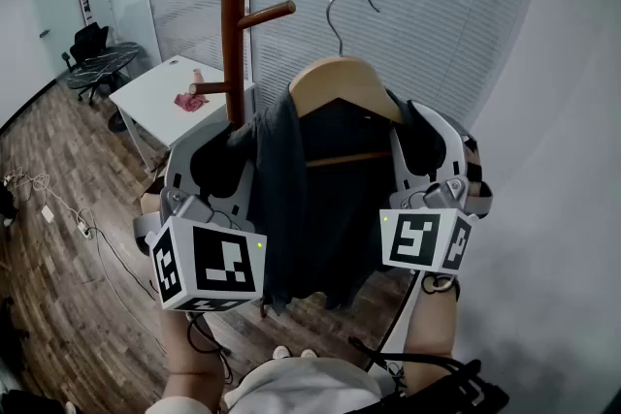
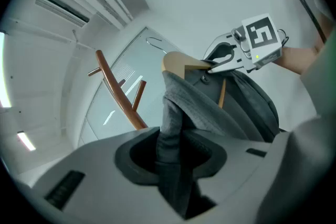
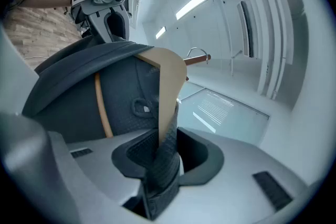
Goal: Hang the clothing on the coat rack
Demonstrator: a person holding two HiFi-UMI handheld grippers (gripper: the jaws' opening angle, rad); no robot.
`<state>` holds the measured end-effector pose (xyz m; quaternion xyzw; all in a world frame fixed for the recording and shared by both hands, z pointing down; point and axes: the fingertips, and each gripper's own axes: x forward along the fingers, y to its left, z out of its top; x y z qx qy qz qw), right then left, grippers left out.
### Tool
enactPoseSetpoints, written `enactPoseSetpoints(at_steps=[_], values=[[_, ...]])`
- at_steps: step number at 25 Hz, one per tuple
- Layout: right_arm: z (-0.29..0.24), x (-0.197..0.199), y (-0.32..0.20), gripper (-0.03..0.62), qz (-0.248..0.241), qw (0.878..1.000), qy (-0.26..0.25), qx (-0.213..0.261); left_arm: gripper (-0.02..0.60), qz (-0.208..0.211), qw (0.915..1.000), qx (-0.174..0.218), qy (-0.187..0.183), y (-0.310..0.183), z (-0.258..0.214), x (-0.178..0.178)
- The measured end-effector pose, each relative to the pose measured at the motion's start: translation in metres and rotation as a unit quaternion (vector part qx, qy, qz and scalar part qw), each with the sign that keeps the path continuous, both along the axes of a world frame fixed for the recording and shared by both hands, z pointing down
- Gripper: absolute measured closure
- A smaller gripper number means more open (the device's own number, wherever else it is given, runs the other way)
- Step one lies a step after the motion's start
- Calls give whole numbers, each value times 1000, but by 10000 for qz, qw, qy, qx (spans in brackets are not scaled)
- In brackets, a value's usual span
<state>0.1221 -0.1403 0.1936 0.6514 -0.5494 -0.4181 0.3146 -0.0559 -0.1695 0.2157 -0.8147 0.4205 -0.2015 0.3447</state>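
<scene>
A dark grey garment (image 1: 320,208) hangs on a wooden hanger (image 1: 340,78) with a metal hook (image 1: 347,15), held up in front of me. My left gripper (image 1: 241,150) is shut on the garment's left shoulder; bunched fabric (image 2: 176,128) runs between its jaws. At the other side, my right gripper (image 1: 424,150) is shut on the hanger's end (image 3: 168,92) with the cloth over it. The brown coat rack (image 1: 233,15) stands just behind and left of the hanger, its pegs (image 1: 267,15) bare. The hook is to the right of the pole and touches no peg.
A white table (image 1: 155,97) with a pink item (image 1: 186,101) stands behind the rack at the left. Farther back is a black office chair (image 1: 90,44). Cables (image 1: 58,204) lie on the wooden floor. A wall with blinds (image 1: 437,15) is close behind.
</scene>
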Motion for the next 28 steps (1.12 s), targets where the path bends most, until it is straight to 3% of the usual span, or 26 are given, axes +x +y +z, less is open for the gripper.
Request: enactPoseSetpoints(at_steps=[19, 28], values=[[6, 4, -13, 476, -111, 9998, -15, -166, 459, -131, 9997, -179, -67, -6, 5, 3], [1, -20, -25, 476, -135, 9995, 61, -271, 456, -274, 9989, -382, 79, -15, 2, -22]])
